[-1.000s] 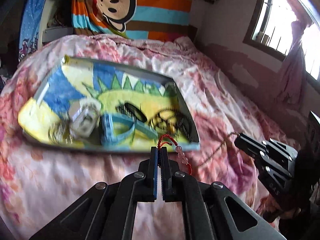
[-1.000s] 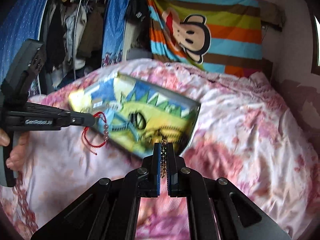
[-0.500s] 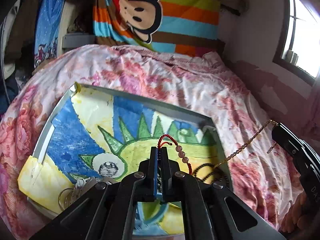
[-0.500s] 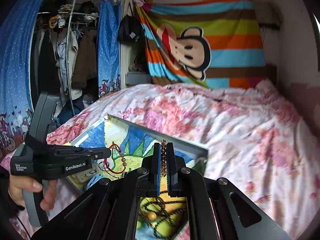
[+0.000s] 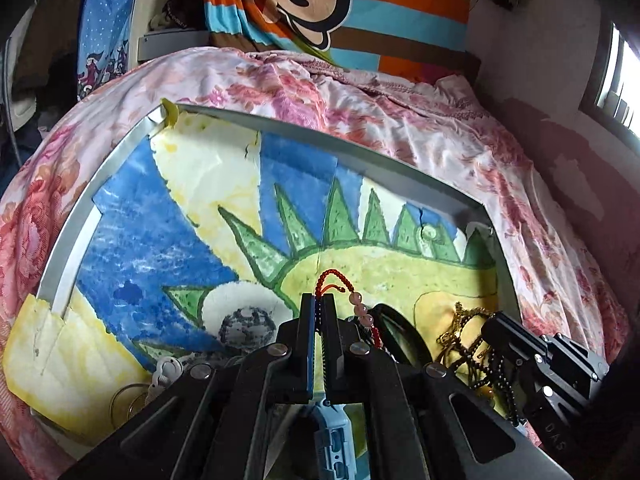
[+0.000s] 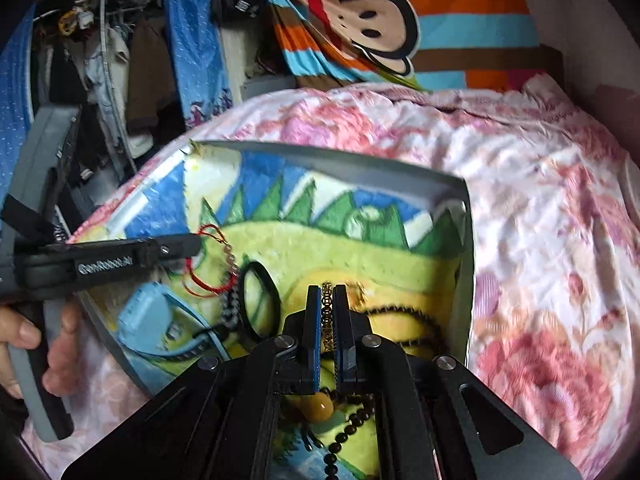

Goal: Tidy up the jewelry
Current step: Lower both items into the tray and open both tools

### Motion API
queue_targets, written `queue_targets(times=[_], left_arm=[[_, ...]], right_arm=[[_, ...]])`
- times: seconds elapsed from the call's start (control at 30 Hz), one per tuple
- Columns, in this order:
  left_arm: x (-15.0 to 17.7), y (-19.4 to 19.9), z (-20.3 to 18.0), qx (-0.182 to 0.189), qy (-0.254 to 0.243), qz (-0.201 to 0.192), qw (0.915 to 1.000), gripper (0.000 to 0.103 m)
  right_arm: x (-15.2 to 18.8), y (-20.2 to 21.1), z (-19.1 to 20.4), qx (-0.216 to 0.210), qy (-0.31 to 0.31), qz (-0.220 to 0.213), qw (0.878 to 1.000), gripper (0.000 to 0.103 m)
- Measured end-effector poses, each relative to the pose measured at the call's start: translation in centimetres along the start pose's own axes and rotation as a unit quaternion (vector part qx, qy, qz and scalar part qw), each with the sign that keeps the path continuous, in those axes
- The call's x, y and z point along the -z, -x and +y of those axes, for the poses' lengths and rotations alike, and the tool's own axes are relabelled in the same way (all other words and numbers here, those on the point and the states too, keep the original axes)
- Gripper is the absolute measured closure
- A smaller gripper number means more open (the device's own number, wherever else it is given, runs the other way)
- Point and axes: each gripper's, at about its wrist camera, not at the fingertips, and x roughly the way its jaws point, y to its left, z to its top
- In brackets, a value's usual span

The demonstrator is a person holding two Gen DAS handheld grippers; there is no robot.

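Both claws are gripping jewelry over the shallow grey metal tray (image 5: 404,178) lined with a painted blue, green and yellow picture, which is sitting on the pink floral bedspread (image 6: 540,208). Left gripper (image 5: 319,312) is pinching a red cord bracelet with pale pink beads (image 5: 362,312), its loop sticking up past the fingertips while the beaded end is hanging down toward the liner. Right gripper (image 6: 327,300) is clamping a gold chain (image 6: 327,312) between its blue pads, low over a black beaded necklace with an amber bead (image 6: 320,406). A black ring-shaped hair tie (image 6: 260,300) and a light blue watch (image 6: 148,320) are also lying in the tray.

The risk, I judge, is tangling — the dangling cord and chain could be catching on the black beads when let go, since everything is crowding one end. Releasing too high could also be sending the chain over the low rim onto the bedding.
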Motion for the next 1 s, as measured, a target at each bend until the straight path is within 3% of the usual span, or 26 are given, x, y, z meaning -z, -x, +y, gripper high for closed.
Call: queue_targets(times=[0.17,0.27,0.3,0.33,0.43,0.6,0.77,0.87,1.0], left_arm=[[0.0,-0.2,-0.1,-0.002,0.002,0.011,0.9999,0.096],[0.0,-0.1,-0.3,-0.002,-0.001,0.009,1.0,0.081],[0.0,0.1,-0.3,0.0,0.0,0.006,1.0,0.071],[0.0,0.3,-0.3,0.003,0.003,0.002,1.0,0.06],[0.0,1.5,0.0,0.015,0.024,-0.018,0.9994,0.043],[-0.3,3.1,0.3,0.02,0.037,-0.032,0.9986,0.028],[-0.2,5.8,0.2,0.028,0.046,-0.051,0.9972,0.012],[0.1,7.9,0.1,0.02,0.044,-0.07,0.9964,0.007],[1.0,11.3,-0.2,-0.002,0.032,-0.101,0.9944,0.0]], right_arm=[[0.7,-0.5,-0.3,0.009,-0.003,0.015,1.0,0.098],[0.8,-0.2,-0.4,0.013,-0.004,0.018,1.0,0.097],[0.8,0.0,-0.4,0.015,-0.004,0.019,1.0,0.095],[0.8,0.2,-0.5,0.017,-0.005,0.019,1.0,0.09],[0.9,1.0,-0.6,0.019,-0.006,0.015,1.0,0.067],[0.6,3.1,-0.5,0.03,0.004,0.006,1.0,0.057],[-0.2,6.4,-0.2,0.036,0.011,-0.014,0.999,0.038],[-0.6,8.9,0.3,0.042,0.019,-0.028,0.999,0.025],[-0.7,12.5,1.1,0.045,0.021,-0.052,0.997,0.016]])
